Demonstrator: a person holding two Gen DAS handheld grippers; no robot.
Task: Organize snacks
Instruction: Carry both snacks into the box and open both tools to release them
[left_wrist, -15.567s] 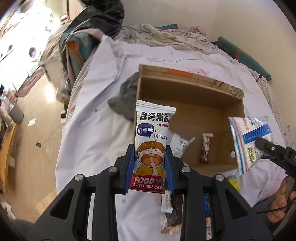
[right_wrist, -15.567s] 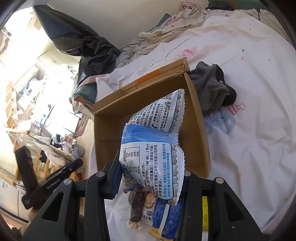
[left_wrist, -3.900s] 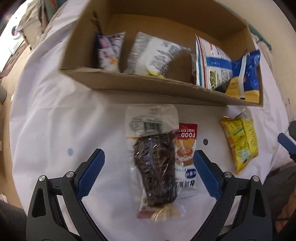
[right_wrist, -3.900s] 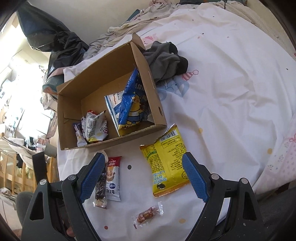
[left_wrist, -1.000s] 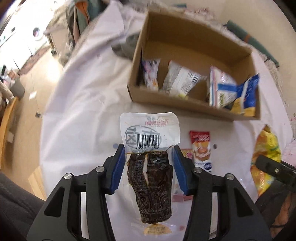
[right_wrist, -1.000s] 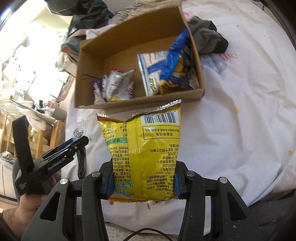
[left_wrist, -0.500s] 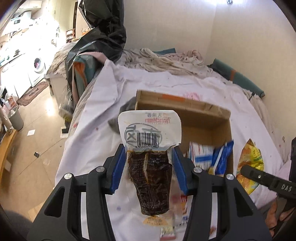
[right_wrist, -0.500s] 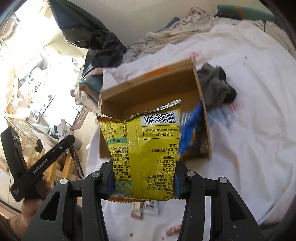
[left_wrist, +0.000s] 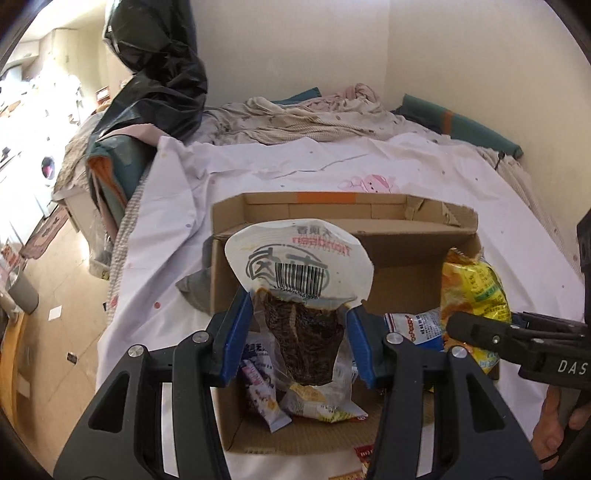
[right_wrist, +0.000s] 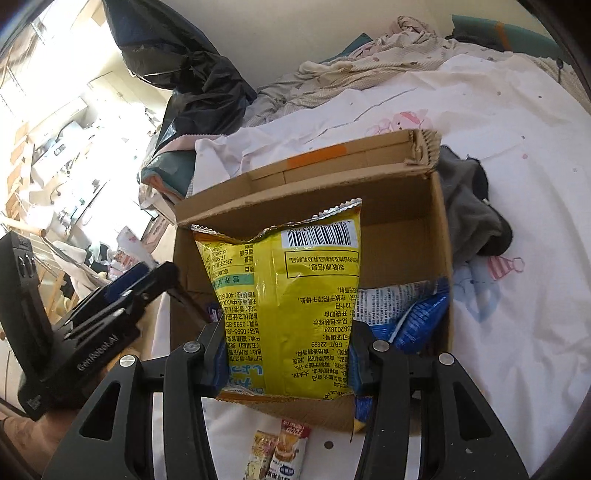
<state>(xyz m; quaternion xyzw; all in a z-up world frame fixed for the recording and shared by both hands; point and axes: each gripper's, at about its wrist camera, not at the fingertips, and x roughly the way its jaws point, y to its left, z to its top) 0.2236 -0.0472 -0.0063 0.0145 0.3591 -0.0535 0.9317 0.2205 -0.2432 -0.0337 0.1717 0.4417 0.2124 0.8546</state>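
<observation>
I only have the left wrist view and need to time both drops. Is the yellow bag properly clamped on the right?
Observer: Yes. The right gripper has both jaws pressed on the yellow bag, barcode end up.
Operator: Is it over the box?
Observer: It looks so. The right wrist view shows it against the opening of the cardboard box, just past the near wall, beside the blue bag.
Operator: Anything left outside?
Observer: Two small packets lie on the sheet in front of the near wall.

Left hand-held gripper (left_wrist: 299, 334) clamps dark snack pouch (left_wrist: 301, 295) above cardboard box (left_wrist: 410, 236).
</observation>
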